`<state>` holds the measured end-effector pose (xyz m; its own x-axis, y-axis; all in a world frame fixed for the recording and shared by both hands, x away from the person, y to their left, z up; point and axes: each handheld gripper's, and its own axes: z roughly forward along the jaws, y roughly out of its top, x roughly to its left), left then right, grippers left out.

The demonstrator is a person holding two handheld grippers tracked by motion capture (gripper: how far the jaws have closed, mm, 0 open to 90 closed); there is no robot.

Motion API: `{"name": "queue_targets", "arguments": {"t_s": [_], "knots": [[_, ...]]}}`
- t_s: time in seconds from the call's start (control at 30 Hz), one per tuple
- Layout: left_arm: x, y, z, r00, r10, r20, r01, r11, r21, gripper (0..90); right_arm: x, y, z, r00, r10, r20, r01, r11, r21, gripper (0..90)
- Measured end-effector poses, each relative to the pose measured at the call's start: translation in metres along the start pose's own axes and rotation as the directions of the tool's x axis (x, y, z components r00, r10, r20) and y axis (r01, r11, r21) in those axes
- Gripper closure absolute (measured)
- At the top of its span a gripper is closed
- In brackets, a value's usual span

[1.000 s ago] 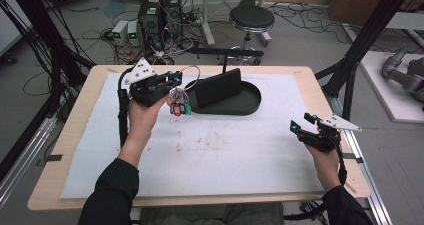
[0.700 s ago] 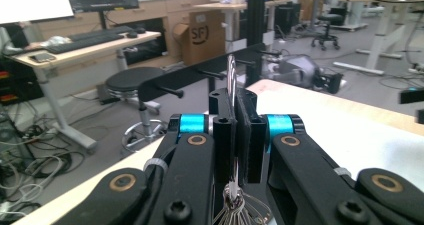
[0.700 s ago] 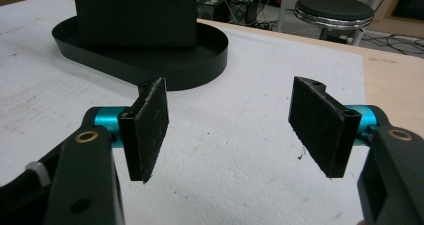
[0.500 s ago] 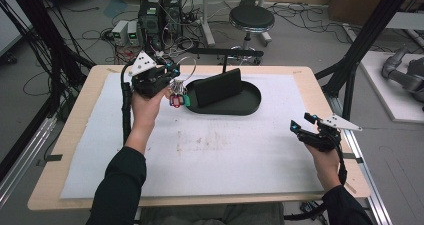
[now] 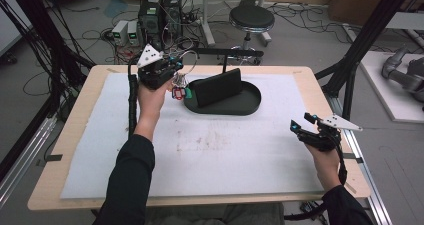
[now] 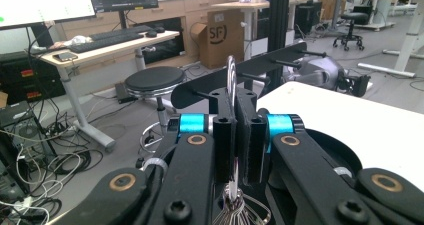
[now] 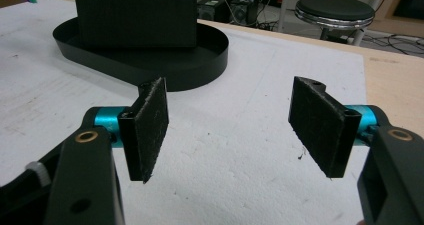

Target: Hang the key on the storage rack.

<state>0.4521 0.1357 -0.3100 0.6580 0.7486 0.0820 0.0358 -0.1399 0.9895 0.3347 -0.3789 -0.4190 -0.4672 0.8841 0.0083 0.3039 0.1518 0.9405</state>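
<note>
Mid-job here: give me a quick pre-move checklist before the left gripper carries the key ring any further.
1. Left gripper shut on the key ring: ok.
2. Keys and tags hang free below the left gripper: ok.
3. Black tray flat on the white mat: ok.
4. Black block upright in the tray: ok.
5. Right gripper open, empty, away from the tray: ok.
6. Ring's depth in the grip: cannot tell.

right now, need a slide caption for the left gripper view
Left gripper shut on a metal key ring, a black rack beyond.
</note>
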Motion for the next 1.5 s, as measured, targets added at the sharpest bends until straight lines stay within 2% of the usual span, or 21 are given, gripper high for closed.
{"name": "queue_targets", "arguments": {"t_s": [0.23,0.43,0.7,1.17,1.5], "knots": [[0.001,-0.002,0.013,0.9996,-0.005,0.026,0.005,1.0000,0.004,86.5,0.000,0.000,0.000,1.0000,0.003,-0.001,-0.003,1.000,-0.002,32.9],[0.006,-0.007,0.022,0.9977,-0.055,0.040,0.054,0.9985,0.010,86.4,0.001,0.000,0.000,1.0000,0.006,-0.003,-0.006,1.000,0.002,32.9],[0.009,-0.012,0.028,0.9954,-0.087,0.040,0.086,0.9960,0.024,86.4,0.000,0.000,0.000,1.0000,0.006,-0.002,-0.006,1.000,-0.001,32.9],[0.012,-0.023,0.033,0.9939,-0.107,0.025,0.106,0.9928,0.057,86.4,0.000,0.000,0.000,1.0000,0.010,-0.001,-0.010,1.000,-0.001,32.9],[0.009,-0.029,0.039,0.9928,-0.118,0.017,0.117,0.9906,0.071,86.3,0.000,0.000,0.000,1.0000,0.009,-0.002,-0.009,1.000,-0.002,32.9]]}}
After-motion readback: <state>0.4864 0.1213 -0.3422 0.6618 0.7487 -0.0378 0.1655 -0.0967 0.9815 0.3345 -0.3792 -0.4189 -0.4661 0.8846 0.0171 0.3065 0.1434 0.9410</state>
